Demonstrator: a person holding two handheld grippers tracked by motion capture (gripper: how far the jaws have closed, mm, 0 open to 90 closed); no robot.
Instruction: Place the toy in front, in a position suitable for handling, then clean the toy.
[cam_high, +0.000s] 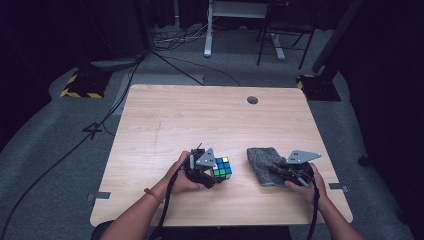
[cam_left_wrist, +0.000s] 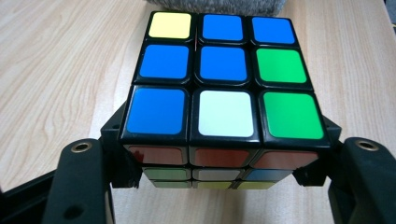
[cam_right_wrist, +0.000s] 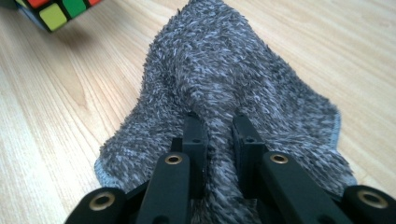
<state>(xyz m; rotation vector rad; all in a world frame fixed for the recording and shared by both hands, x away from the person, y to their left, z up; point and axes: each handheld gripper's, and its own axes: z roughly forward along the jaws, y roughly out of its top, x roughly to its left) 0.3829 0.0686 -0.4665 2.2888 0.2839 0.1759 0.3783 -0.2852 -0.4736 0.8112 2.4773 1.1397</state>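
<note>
Wooden table (cam_high: 165, 120), pale grain. Grey fuzzy cloth (cam_right_wrist: 233, 70) lies near its front right edge, a fold pinched in the right gripper (cam_right_wrist: 219, 122). Puzzle cube (cam_left_wrist: 219, 88), just left of cloth, clamped by the left gripper (cam_left_wrist: 219, 163).

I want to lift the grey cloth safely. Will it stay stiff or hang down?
Probably floppy: the grey cloth already bunches into a ridge between the right gripper fingers. Its fuzzy pile looks grippy and light, unlikely to slip.
</note>
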